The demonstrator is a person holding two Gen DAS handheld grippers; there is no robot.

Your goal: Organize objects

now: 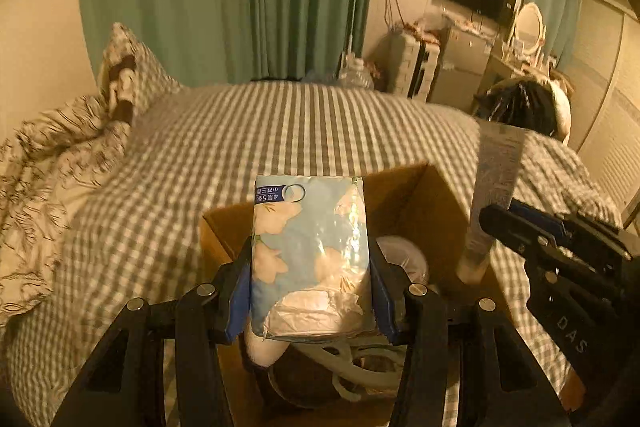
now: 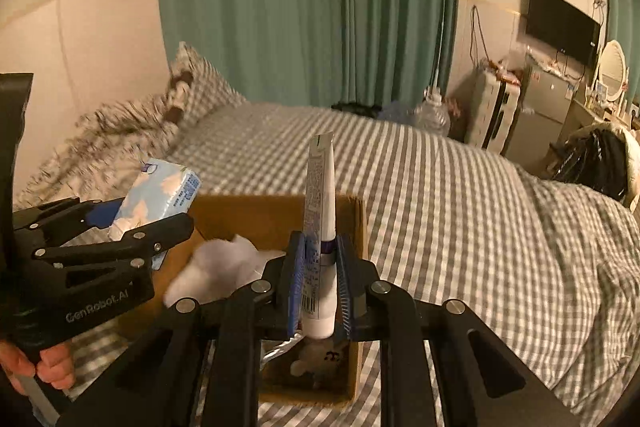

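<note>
My left gripper (image 1: 308, 267) is shut on a blue flowered tissue pack (image 1: 310, 255) and holds it above an open cardboard box (image 1: 416, 195) on the bed. The pack also shows in the right wrist view (image 2: 160, 197), in the left gripper (image 2: 152, 223). My right gripper (image 2: 320, 279) is shut on a white tube (image 2: 320, 227), standing upright over the same box (image 2: 280, 219). The tube (image 1: 492, 195) and right gripper (image 1: 516, 227) show at the right of the left wrist view. The box holds white crumpled material (image 2: 216, 267) and other small items.
The box sits on a bed with a grey checked sheet (image 2: 440, 207). A patterned duvet and pillow (image 1: 60, 167) lie at the left. Green curtains (image 2: 304, 7), a suitcase (image 2: 496, 115), a TV (image 2: 560, 23) and a dark bag (image 2: 592, 163) stand beyond.
</note>
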